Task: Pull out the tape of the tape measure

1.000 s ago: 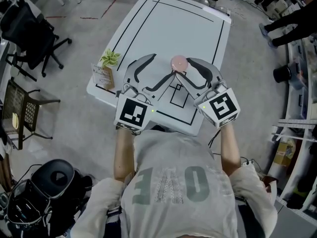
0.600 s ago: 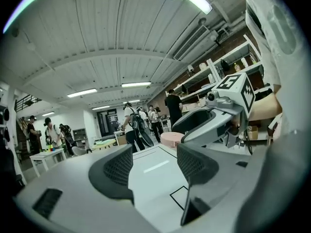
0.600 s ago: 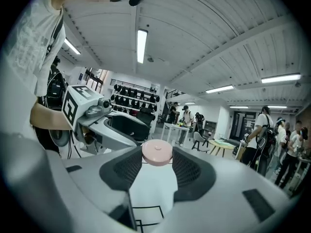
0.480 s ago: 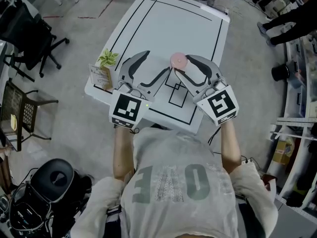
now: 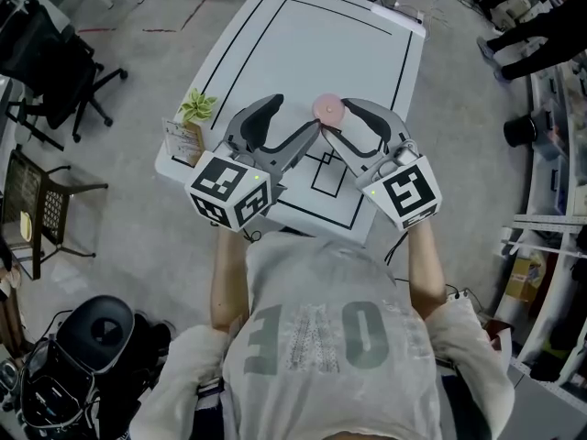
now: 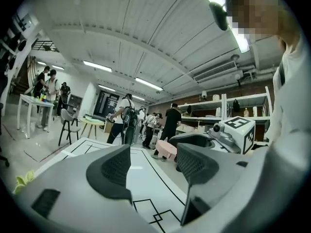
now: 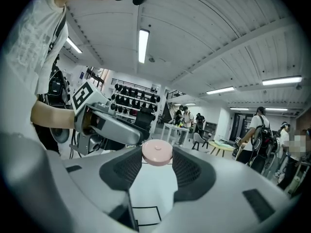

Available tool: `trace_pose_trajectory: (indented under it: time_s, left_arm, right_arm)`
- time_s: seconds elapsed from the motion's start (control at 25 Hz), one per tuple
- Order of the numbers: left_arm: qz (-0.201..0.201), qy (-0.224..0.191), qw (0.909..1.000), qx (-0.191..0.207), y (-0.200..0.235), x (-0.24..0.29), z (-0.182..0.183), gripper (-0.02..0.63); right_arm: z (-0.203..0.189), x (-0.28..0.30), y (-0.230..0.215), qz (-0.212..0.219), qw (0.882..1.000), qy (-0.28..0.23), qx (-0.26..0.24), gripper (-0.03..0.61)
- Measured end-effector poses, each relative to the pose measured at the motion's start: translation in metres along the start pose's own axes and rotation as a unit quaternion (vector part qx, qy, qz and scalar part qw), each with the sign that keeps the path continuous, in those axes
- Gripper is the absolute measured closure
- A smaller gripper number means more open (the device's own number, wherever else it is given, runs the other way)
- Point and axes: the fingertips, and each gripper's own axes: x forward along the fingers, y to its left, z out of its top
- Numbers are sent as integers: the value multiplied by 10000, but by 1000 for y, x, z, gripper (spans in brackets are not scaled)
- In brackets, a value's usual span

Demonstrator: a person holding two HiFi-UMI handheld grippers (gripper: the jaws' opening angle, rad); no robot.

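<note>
A round pink tape measure (image 5: 327, 108) sits between the tips of my right gripper (image 5: 333, 123), above the white table (image 5: 367, 26). In the right gripper view both pads press the sides of the tape measure (image 7: 157, 153), so the right gripper (image 7: 158, 168) is shut on it. No pulled-out tape shows. My left gripper (image 5: 293, 122) stands open just left of it, one jaw tip close to the case. In the left gripper view the tape measure (image 6: 166, 148) lies beyond the empty jaws of the left gripper (image 6: 153, 165).
A small potted plant (image 5: 198, 108) and a card (image 5: 186, 140) stand at the table's left edge. Black lines mark rectangles on the table top. Office chairs (image 5: 55, 53) stand on the floor to the left, and people stand at the far right.
My left gripper has rolled so its marker cube turned and shifted left, with its jaws staying by the tape measure. The right gripper and tape measure have hardly moved.
</note>
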Motion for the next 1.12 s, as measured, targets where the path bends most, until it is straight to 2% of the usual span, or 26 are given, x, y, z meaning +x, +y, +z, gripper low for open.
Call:
trace_pose_trajectory:
  time_s: [0.2, 0.32, 0.48, 0.64, 0.76, 0.84, 0.96, 1.12]
  left_arm:
    - [-18, 44, 10000, -82, -1, 6, -4, 310]
    - [61, 89, 9999, 54, 1, 1, -4, 310]
    - [366, 102, 9987, 325, 21, -7, -1, 310]
    - [503, 69, 9976, 477, 11, -4, 4, 310]
    - [285, -73, 9977, 612, -4, -6, 9, 310]
    - [-63, -50, 9957, 927, -17, -6, 6, 311]
    - [-451, 175, 9876, 1492, -37, -5, -5, 318]
    - [-588, 199, 9798, 1903, -56, -1, -7, 439]
  right_arm:
    - [-1, -3, -2, -4, 10000, -6, 0, 368]
    - [-1, -5, -3, -69, 10000, 1, 14, 368]
    - [-1, 3, -2, -80, 10000, 5, 48, 368]
    - [1, -10, -5, 23, 9999, -107, -121, 368]
    - [-1, -14, -5, -2, 10000, -30, -7, 368]
    - [-3, -15, -4, -11, 10000, 5, 77, 368]
    - [-4, -21, -4, 18, 10000, -8, 74, 368]
    - [-6, -32, -1, 69, 9999, -14, 73, 367]
